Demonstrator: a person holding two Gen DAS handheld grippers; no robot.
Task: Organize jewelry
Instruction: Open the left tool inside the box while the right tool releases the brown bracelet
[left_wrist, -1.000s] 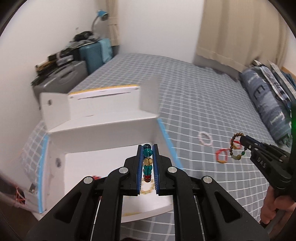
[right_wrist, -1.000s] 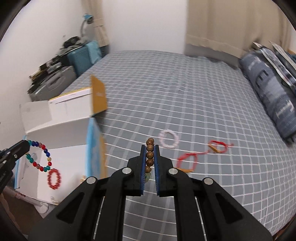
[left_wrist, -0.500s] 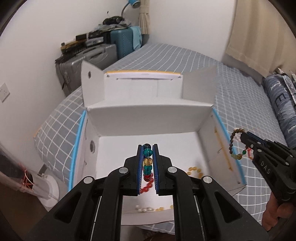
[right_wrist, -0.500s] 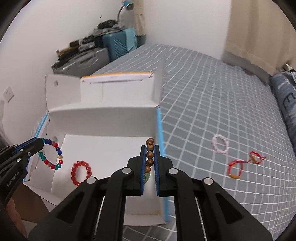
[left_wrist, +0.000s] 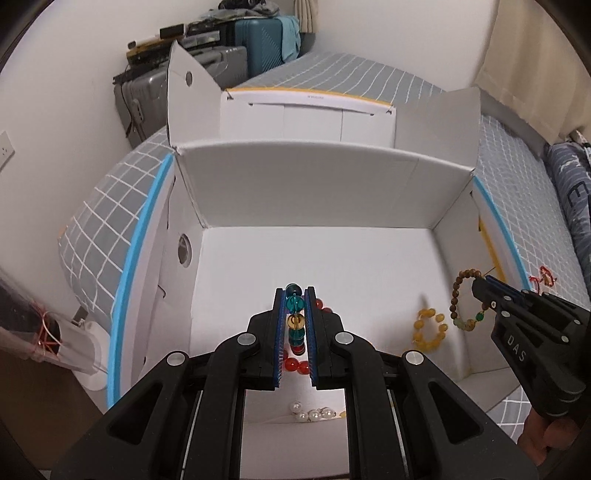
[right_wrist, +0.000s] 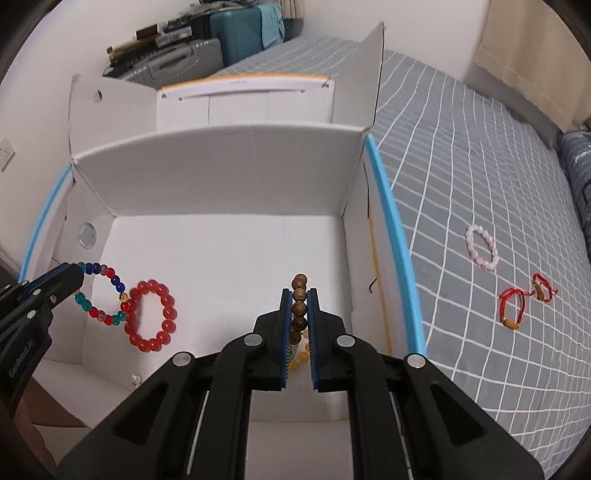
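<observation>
My left gripper (left_wrist: 294, 295) is shut on a multicoloured glass bead bracelet (left_wrist: 294, 303), which hangs over the open white box (left_wrist: 325, 188); the bracelet also shows in the right wrist view (right_wrist: 103, 295). My right gripper (right_wrist: 299, 295) is shut on a brown wooden bead bracelet (right_wrist: 299, 302), held above the box's right side; this bracelet also shows in the left wrist view (left_wrist: 463, 301). Inside the box lie a red bead bracelet (right_wrist: 151, 321), a yellow bead bracelet (left_wrist: 428, 328) and a pearl strand (left_wrist: 314, 413).
On the grey checked bedspread (right_wrist: 480, 155) right of the box lie a pale pink bead bracelet (right_wrist: 482, 247) and red cord bracelets (right_wrist: 511, 308). Box flaps stand up at the back. Suitcases (left_wrist: 266, 40) stand by the wall. A pillow (left_wrist: 572, 199) lies at the far right.
Both grippers, holding their bracelets, have moved from over the bedspread to over the box; it now fills both views. Grips have not changed.
</observation>
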